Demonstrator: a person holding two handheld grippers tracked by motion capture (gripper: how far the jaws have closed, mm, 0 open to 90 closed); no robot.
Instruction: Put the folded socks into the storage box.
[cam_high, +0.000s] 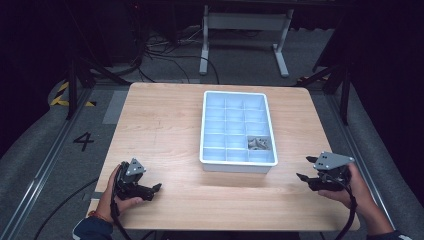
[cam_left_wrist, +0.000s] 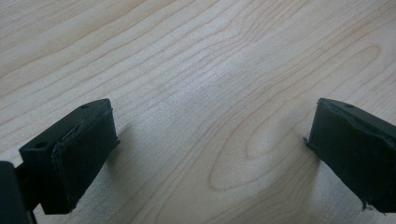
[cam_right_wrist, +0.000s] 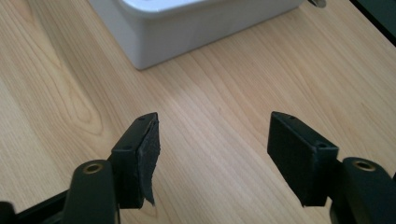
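Your left claw (cam_high: 155, 189) rests low at the near left of the desk (cam_high: 165, 125), jaws spread wide over bare wood, and your right claw (cam_high: 303, 169) sits at the near right, jaws likewise apart with nothing between them, likely a ready pose flanking the work. The white divided tray (cam_high: 239, 165) stands between them, toward the far side, and its small grey metal parts (cam_high: 258, 143) lie in one compartment near the right edge, closest to your right claw, which already points toward the tray's near corner.
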